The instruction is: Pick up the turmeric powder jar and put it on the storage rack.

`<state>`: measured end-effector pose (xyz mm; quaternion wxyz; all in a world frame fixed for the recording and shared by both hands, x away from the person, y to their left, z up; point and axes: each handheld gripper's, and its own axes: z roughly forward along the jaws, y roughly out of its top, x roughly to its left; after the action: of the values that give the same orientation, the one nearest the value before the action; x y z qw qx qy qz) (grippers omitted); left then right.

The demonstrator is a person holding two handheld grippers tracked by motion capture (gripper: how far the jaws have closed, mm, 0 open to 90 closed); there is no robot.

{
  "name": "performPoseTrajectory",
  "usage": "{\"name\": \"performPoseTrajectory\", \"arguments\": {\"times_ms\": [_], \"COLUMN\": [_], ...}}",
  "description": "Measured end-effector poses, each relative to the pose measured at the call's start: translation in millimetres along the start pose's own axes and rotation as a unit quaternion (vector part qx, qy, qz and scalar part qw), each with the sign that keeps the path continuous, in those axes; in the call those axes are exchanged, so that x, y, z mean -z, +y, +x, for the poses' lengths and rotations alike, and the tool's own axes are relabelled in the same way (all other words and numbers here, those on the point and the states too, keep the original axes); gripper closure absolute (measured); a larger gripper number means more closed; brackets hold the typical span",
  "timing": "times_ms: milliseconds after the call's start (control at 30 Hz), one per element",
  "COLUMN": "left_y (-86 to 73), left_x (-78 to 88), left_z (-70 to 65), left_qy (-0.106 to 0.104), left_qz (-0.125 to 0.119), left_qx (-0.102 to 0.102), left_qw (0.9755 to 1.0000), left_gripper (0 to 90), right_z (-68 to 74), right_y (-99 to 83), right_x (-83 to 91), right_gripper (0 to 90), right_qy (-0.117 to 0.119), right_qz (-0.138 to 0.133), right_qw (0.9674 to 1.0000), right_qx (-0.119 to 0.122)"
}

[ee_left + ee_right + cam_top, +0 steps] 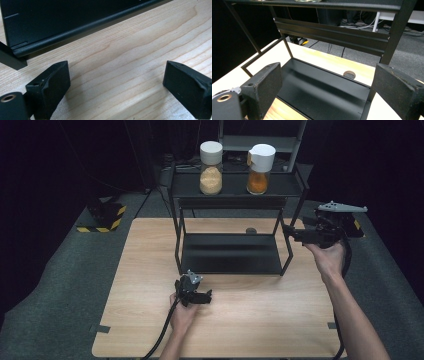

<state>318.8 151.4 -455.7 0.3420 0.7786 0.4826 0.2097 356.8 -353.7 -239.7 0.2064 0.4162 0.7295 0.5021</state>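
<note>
A black two-level metal rack (234, 189) stands at the back of the wooden table (260, 320). On its top shelf are two white-lidded glass jars: one with pale grains (211, 168) and one with orange powder (259, 169). My left gripper (202, 296) rests low over the table just in front of the rack, open, with bare wood between its jaws (116, 85). My right gripper (286, 230) is held up at the rack's right side, pointing left toward it. It is open and empty (327, 87), and past it lies the rack's bare lower shelf (322, 87).
A small dark round disc (251, 230) lies on the table behind the rack (349, 74). A yellow-and-black striped object (102, 217) sits on the floor at the far left. A grey shelf unit (260, 142) stands behind the rack. Cables trail from both grippers.
</note>
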Motion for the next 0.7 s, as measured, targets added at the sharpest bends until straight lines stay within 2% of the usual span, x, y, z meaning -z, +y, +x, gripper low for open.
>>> {"name": "performPoseTrajectory", "arguments": {"times_ms": [700], "left_y": [0.0], "left_x": [0.0], "left_z": [0.0], "left_qy": [0.000], "left_qz": [0.000], "left_qx": [0.000], "left_qw": [1.0000], "left_gripper": [7.1], "right_z": [-3.3], "right_y": [-29.3], "right_x": [-4.2], "right_gripper": [8.5], "right_qy": [0.002], "right_qz": [0.005], "right_qw": [0.9999], "right_qx": [-0.012]}}
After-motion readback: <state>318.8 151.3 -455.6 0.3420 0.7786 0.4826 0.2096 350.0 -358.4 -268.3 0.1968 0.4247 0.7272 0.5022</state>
